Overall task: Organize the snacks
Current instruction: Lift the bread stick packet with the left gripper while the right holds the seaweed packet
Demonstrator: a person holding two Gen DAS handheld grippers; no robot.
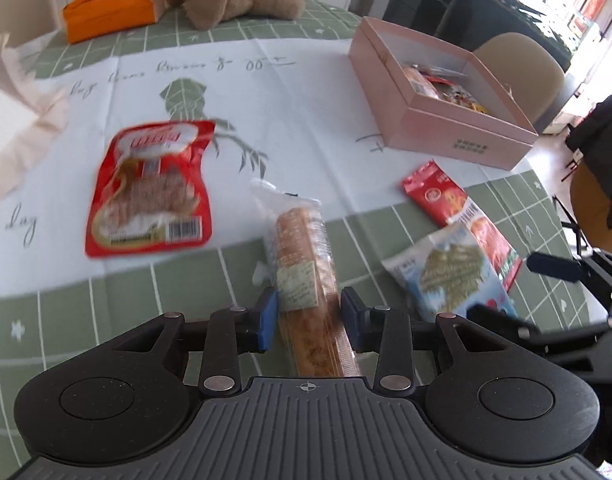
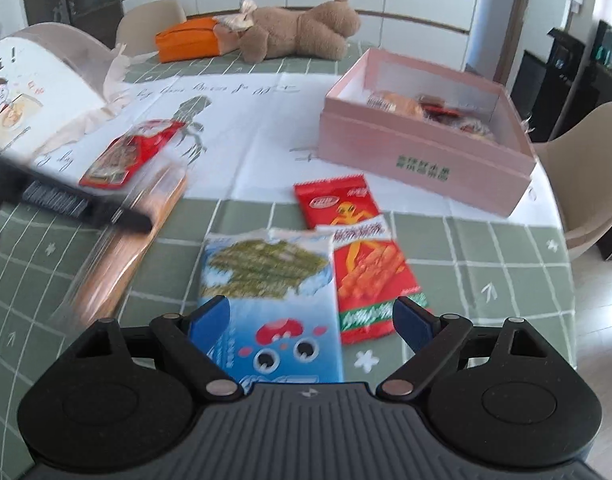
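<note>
**Desk:** What does the left side have?

**Me:** My left gripper [image 1: 309,316] straddles a long clear-wrapped bread stick [image 1: 310,280] lying on the green checked tablecloth [image 1: 106,312]. The blue pads [image 1: 268,320] stand on either side of the wrapper. I see a sliver of gap at each side, so I'd call the jaws part open around it, not pressing. No sign it is lifted.

**Desk:** And the right?

**Me:** My right gripper [image 2: 311,320] is spread wide with nothing clamped. It hangs over the blue seaweed packet [image 2: 270,300], which lies flat on the cloth between the fingers; whether they touch it I cannot tell.

**Desk:** Place things against the pink box.

**Me:** The pink box [image 2: 421,160] sits open, with several wrapped snacks [image 2: 425,110] inside; they are too blurred to name. Just in front of it lies a red snack packet [image 2: 345,240], its edge tucked beside the seaweed packet and slightly overlapped by it. The bread stick is farther from the box, to its left. Beyond that, well left of the box, a red pouch [image 1: 150,188] lies on the white centre of the cloth.

**Desk:** Behind the box?

**Me:** To its far left, a brown plush toy [image 2: 294,32] on its side, touching an orange cushion [image 2: 186,42].
</note>
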